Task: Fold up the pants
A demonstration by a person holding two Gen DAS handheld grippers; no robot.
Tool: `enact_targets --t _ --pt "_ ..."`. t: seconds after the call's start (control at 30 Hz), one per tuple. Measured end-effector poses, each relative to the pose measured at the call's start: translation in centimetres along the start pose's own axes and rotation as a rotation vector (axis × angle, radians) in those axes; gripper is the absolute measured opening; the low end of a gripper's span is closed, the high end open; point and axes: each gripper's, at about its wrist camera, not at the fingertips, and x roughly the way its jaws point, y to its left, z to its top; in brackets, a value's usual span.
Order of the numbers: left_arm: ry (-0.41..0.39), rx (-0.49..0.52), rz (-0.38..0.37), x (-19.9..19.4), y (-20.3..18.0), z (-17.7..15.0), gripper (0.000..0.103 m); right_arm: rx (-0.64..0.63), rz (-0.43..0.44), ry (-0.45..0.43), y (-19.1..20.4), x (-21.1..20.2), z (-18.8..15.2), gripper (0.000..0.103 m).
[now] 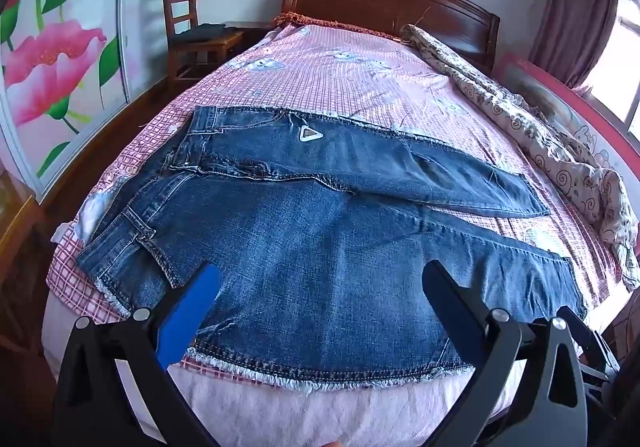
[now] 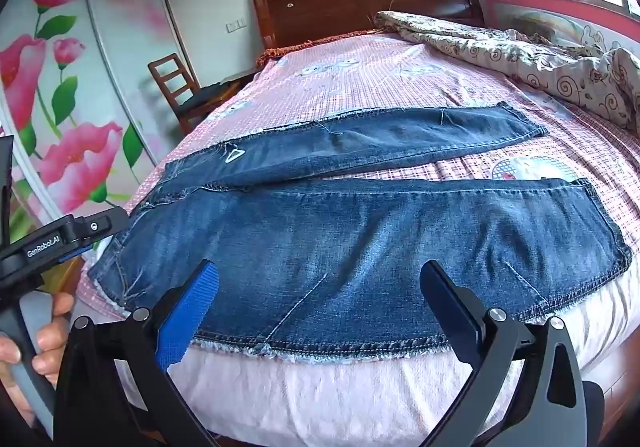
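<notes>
Lying flat across the bed (image 1: 360, 87), the jeans (image 1: 320, 239) are pointing their waist toward nine o'clock and legs toward three. Left gripper (image 1: 320, 287) and right gripper (image 2: 320, 287) are hovering at six, fingers apart, gripping nothing.

Blue denim jeans (image 1: 320, 247) spread flat, unfolded, across pink checked bed (image 1: 360, 79); waistband at left, legs parted toward right, frayed side seam along near edge.
</notes>
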Motion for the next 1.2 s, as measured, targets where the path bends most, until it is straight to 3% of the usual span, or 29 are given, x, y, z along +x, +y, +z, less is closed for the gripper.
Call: enact_targets --t 0.33,0.63,0.73,0.93,1.07,1.2 --pt "0.006 0.007 -0.013 -0.4 0.4 0.4 0.101 -0.006 -0.01 0.008 0.2 -0.2 0.1 0.1" --pt "-0.106 0.115 -0.038 -2.1 -2.1 -1.3 0.101 -0.035 -0.055 -0.079 0.2 -1.1 0.2 0.1" --pt "-0.072 0.157 -0.03 -1.2 -3.3 -2.4 0.101 -0.066 -0.1 -0.104 -0.3 -1.2 -0.1 0.1" --pt "0.03 0.079 -0.027 0.5 -3.2 -4.4 0.101 -0.062 -0.15 -0.076 -1.7 -0.7 -1.2 0.1" --pt "0.013 0.136 0.02 0.1 -3.9 -5.2 0.101 -0.052 -0.158 -0.068 -1.9 -0.4 -1.5 0.1" --pt "0.015 0.122 -0.008 -0.1 -3.7 -5.7 0.101 -0.067 -0.158 -0.07 -1.4 -0.4 -1.7 0.1"
